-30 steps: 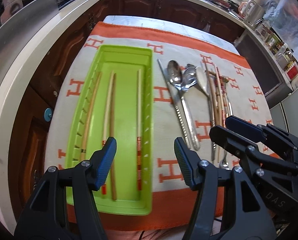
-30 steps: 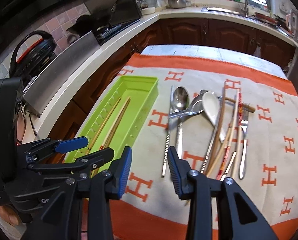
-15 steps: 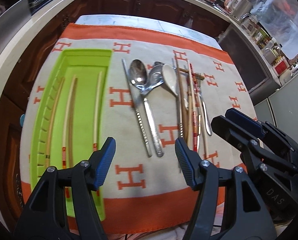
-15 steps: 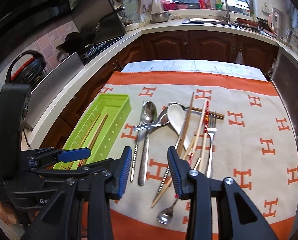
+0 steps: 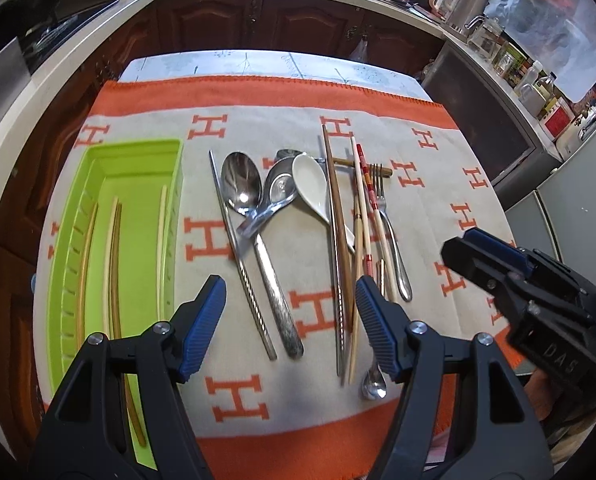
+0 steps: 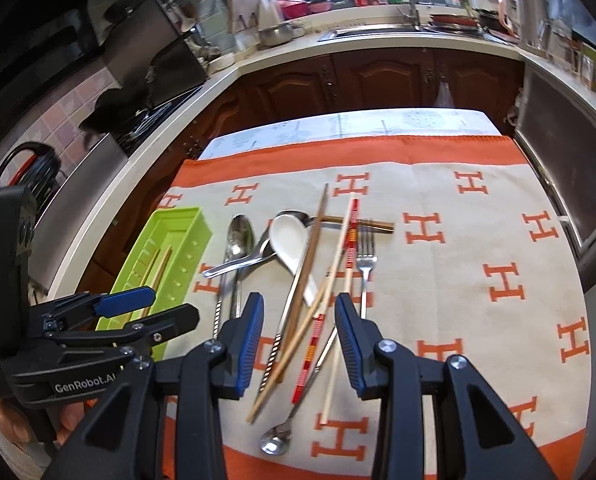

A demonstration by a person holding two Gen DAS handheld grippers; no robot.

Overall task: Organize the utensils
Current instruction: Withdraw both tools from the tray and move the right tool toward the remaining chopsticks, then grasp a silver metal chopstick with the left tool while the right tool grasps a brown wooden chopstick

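Note:
A lime green tray [image 5: 138, 152] [image 6: 178, 216] lies at the left of the cloth with several chopsticks [image 5: 114, 264] inside. To its right lie metal spoons [image 5: 240, 184] [image 6: 240, 236], a white ceramic spoon [image 5: 309, 180] [image 6: 288, 240], loose chopsticks [image 5: 335, 216] [image 6: 309, 256], a fork [image 5: 381, 200] [image 6: 365, 256] and a small spoon [image 5: 373, 384] [image 6: 276, 442]. My left gripper [image 5: 290, 320] is open above the metal spoon handles. My right gripper [image 6: 299, 340] is open over the near ends of the loose chopsticks, holding nothing.
An orange and beige cloth [image 5: 437, 184] [image 6: 477, 240] with H marks covers the table. Dark wood cabinets [image 5: 258, 20] and a pale counter ring the table, with a sink [image 6: 377, 32] at the back. A hob [image 6: 138, 120] stands at the left.
Both grippers have swung to the right, from over the green tray toward the loose utensils. The right gripper has drawn back and now sits over the chopstick pile. Both stay open.

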